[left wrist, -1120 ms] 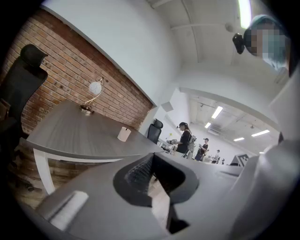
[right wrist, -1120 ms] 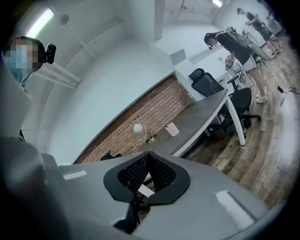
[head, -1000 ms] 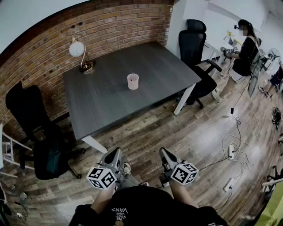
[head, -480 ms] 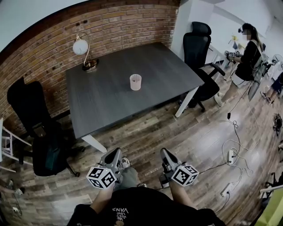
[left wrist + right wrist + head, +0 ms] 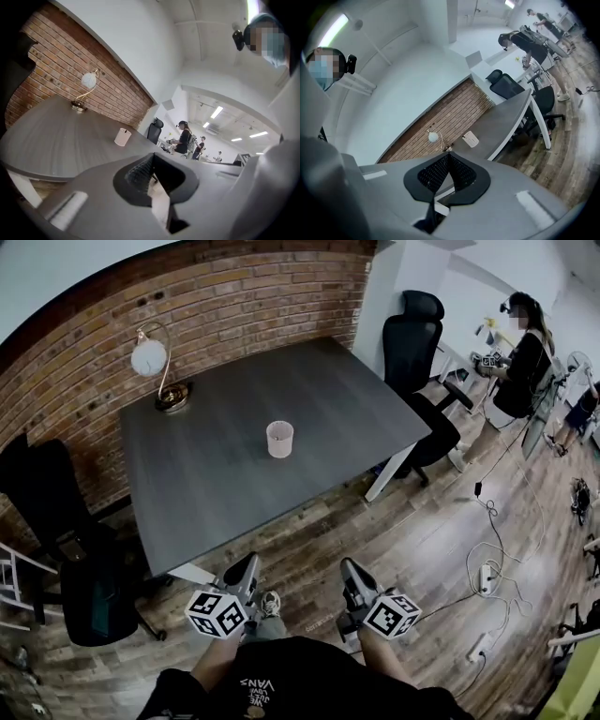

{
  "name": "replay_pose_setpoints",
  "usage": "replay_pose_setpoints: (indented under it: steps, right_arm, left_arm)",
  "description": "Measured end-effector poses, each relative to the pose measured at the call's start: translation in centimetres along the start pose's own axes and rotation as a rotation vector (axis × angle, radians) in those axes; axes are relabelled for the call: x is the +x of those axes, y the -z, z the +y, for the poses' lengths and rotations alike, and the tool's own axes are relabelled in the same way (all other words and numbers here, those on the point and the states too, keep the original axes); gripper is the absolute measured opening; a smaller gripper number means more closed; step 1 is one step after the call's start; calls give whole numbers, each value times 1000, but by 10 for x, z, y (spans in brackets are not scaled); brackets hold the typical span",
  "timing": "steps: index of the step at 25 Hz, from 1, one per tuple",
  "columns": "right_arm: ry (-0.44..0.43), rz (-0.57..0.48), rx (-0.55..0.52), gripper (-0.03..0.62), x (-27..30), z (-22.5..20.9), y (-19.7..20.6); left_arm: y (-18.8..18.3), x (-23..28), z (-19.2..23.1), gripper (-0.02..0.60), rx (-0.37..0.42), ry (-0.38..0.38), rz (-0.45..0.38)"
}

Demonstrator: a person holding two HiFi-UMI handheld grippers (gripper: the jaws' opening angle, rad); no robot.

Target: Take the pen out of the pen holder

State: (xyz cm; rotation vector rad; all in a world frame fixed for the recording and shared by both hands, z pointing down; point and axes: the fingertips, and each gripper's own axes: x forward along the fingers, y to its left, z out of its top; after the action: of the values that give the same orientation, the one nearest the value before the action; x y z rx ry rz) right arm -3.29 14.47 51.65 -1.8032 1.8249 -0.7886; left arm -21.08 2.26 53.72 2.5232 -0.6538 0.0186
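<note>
Table (image 5: 216,474), dark grey and rectangular, stands with one long side against a red brick wall (image 5: 234,306) on a wood-plank floor (image 5: 375,521). The room beyond is white-walled.

On the table are two things. One globe lamp (image 5: 155,371) stands at the far left corner by the bricks, and one pale pen holder (image 5: 279,439) stands upright near the middle, well apart from the lamp. Whether a pen is in it cannot be made out.

Two black office chairs are in view, one (image 5: 417,352) at the table's right end and one (image 5: 66,549) at its left. Two people (image 5: 520,362) (image 5: 574,413) are at the far right, and two white power strips (image 5: 486,579) with cables lie on the floor.

Two grippers are held low, short of the table's near edge. The left gripper (image 5: 246,568) and the right gripper (image 5: 352,570) each have their jaws pressed together on nothing, both well apart from the pen holder.
</note>
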Motion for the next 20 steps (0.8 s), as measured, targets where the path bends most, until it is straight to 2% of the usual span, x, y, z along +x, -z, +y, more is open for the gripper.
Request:
replay_pose_setpoints:
  steps: [8,12,15,20]
  right_arm:
    - [66,-37,10,0,64,-17,-19]
    - [96,-47,24,0,87,-26,-24]
    - [123,-53,35,0,100,-33,-26]
    - [143,-68,38,0,122,-39,-31]
  left_arm:
    - [-35,69,30,61,80,125,43]
    - [-50,98,50,82,114,132,65]
    - [-54,114,65,168,137,126,98]
    - [-62,136,82,169,150,143,117]
